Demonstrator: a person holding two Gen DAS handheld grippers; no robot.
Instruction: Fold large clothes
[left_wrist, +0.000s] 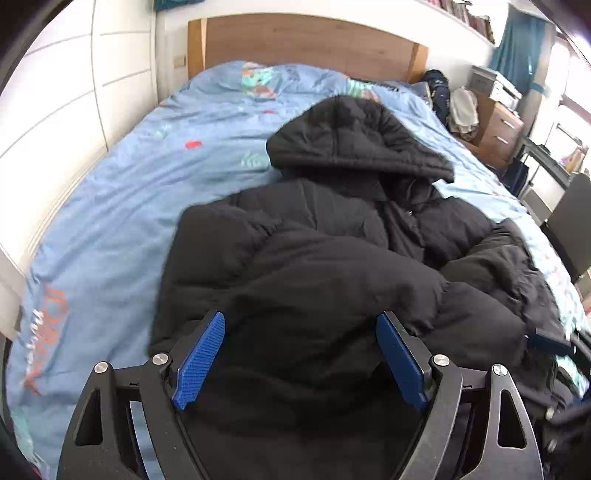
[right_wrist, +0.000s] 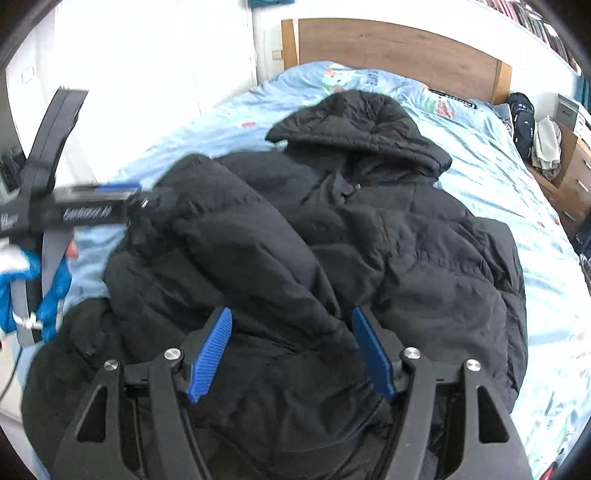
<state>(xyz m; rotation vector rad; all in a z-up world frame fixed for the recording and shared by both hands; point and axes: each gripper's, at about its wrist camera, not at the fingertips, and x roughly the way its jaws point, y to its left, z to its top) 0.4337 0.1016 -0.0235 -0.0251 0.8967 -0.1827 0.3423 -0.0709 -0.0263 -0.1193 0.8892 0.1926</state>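
Observation:
A black hooded puffer jacket (left_wrist: 332, 258) lies on the bed's blue patterned cover (left_wrist: 129, 206), front up, hood (right_wrist: 362, 125) towards the headboard. Its left sleeve (right_wrist: 251, 251) is folded diagonally across the chest. My left gripper (left_wrist: 301, 321) hangs open and wide over the jacket's near left part, its blue pads clear of the fabric. It also shows blurred in the right wrist view as the left gripper (right_wrist: 147, 201), by the jacket's left shoulder. My right gripper (right_wrist: 291, 317) is open above the lower end of the folded sleeve, which runs between its fingers without the pads pressing on it.
A wooden headboard (left_wrist: 306, 40) closes the far end of the bed. White wardrobe doors (left_wrist: 74, 92) stand along the left side. On the right are a dark backpack (right_wrist: 522, 118), a wooden nightstand (left_wrist: 498, 129) with drawers and a dark chair (left_wrist: 569, 225).

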